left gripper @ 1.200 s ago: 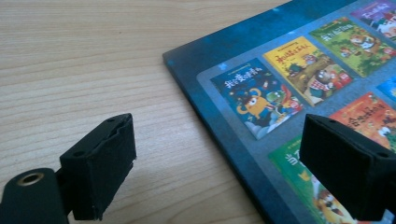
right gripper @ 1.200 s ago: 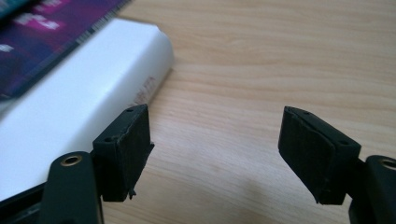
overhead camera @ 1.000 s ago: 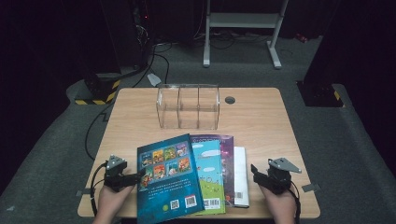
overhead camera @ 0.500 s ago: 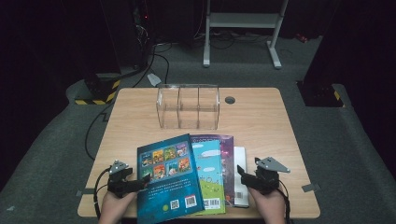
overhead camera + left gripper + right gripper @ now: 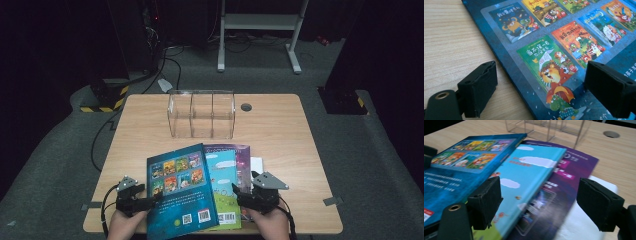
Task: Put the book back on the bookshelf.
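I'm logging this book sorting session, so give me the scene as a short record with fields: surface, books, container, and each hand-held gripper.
surface: wooden table
books: dark blue book on top, light blue book under it, purple book below that, white book at the bottom; fanned stack at the near edge
container: clear divided organizer, empty, behind the stack
left hand-held gripper: jaws open, astride the dark blue book's left edge
right hand-held gripper: jaws have just been opening, wide over the stack's right side, gripping nothing
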A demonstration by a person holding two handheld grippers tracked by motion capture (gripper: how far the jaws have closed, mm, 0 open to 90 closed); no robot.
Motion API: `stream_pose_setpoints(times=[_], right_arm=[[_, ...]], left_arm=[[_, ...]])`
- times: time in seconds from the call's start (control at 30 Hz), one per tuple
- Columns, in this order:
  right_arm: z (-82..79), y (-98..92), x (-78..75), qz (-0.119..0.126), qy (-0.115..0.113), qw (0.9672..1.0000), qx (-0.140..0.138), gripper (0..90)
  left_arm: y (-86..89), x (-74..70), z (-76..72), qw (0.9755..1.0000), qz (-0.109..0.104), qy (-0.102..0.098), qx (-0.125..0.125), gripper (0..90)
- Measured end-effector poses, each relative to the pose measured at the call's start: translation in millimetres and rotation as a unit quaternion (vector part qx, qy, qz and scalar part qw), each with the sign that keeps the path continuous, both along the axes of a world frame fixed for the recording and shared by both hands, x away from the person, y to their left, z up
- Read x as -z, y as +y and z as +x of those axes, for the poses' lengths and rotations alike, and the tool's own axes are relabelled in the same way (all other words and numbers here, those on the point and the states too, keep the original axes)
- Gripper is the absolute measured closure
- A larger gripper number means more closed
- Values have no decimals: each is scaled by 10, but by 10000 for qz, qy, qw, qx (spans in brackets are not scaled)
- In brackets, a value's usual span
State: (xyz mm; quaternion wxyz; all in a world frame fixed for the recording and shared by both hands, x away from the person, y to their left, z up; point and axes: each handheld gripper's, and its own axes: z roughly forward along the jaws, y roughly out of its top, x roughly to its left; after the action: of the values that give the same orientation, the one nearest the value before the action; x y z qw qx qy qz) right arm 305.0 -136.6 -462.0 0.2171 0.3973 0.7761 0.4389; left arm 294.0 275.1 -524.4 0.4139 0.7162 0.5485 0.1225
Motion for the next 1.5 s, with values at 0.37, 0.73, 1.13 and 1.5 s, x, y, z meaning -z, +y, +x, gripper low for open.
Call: stream_pose_setpoints(times=[0.37, 0.73, 1.13, 1.5], right_arm=[[-58, 236, 30, -215, 92, 9991, -367, 207], [-76, 275, 62, -157, 256, 9986, -437, 226], [-85, 278, 76, -209, 191, 9986, -453, 236], [-101, 272, 101, -170, 335, 9983, -452, 259]], left_arm=[[-22, 2, -13, 9998, -138, 104, 88, 127], [-58, -7, -25, 9999, -54, 92, 62, 109], [-173, -31, -28, 9998, -107, 65, 185, 132], [-385, -81, -9, 9989, -63, -48, 470, 145]])
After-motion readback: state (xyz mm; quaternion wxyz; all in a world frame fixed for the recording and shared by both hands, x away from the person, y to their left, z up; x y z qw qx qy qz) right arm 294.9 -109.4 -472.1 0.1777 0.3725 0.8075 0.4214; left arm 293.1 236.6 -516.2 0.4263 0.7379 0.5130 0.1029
